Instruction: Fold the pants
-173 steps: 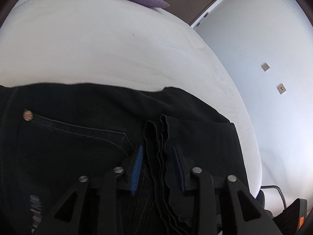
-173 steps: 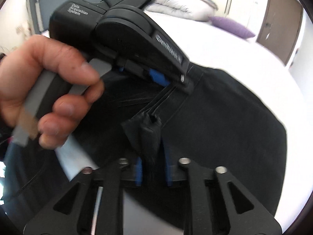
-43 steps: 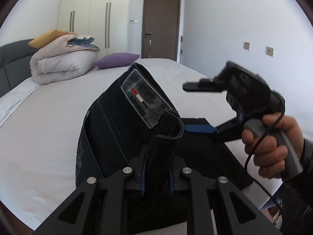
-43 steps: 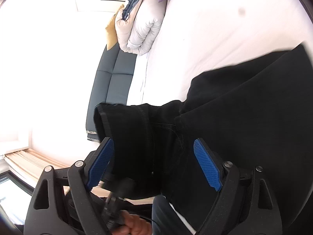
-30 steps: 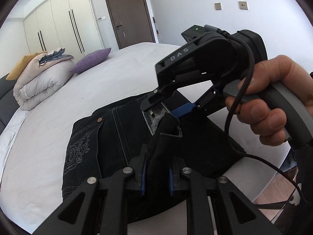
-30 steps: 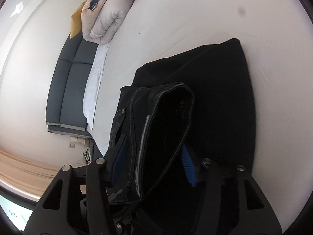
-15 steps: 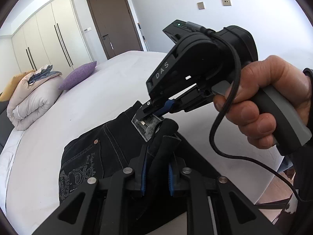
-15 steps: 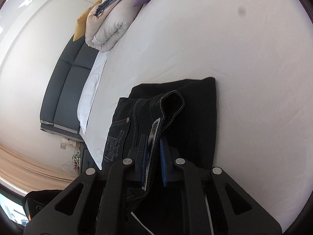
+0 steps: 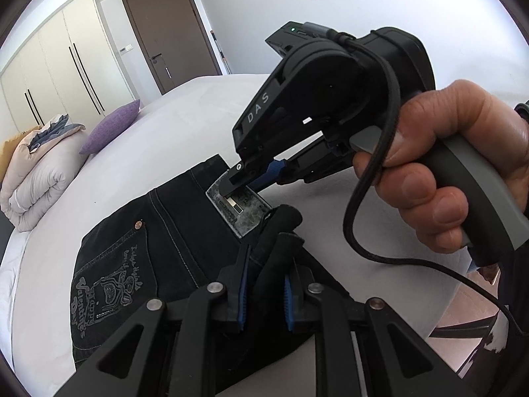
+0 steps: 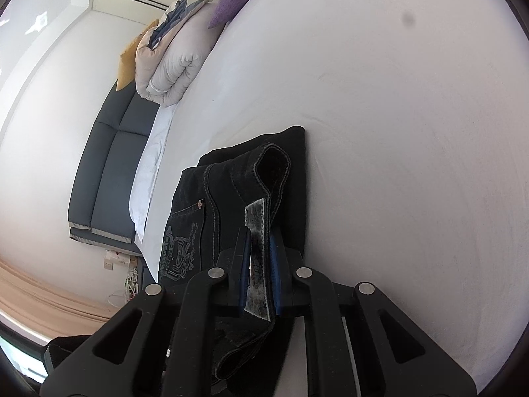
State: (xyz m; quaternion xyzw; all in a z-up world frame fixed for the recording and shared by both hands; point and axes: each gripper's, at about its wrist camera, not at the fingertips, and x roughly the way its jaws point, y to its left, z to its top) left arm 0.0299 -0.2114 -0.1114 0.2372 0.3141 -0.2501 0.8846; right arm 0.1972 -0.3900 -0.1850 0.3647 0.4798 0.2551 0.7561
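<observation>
Black jeans (image 9: 132, 231) lie bunched on a white bed (image 9: 185, 125), back pocket embroidery facing up. My left gripper (image 9: 266, 261) is shut on a raised fold of the denim near the waistband. Just beyond it, a hand (image 9: 456, 152) holds my right gripper (image 9: 236, 180), which is shut on the waistband at the grey leather patch (image 9: 244, 211). In the right wrist view the right gripper (image 10: 260, 241) pinches that patch (image 10: 256, 218) between its blue pads, with the rest of the jeans (image 10: 198, 218) hanging off to the left over the bed (image 10: 396, 132).
A rolled duvet (image 9: 36, 178) and a purple pillow (image 9: 109, 129) lie at the far end of the bed, with a dark headboard (image 10: 109, 165) behind. A brown door (image 9: 172, 29) and wardrobes stand beyond. The right gripper's black cable (image 9: 363, 231) loops close to my left fingers.
The right gripper's jaws, wide around the waistband a second ago, have closed on the patch. Both grippers have shifted sideways with the waistband. The left grip is unchanged.
</observation>
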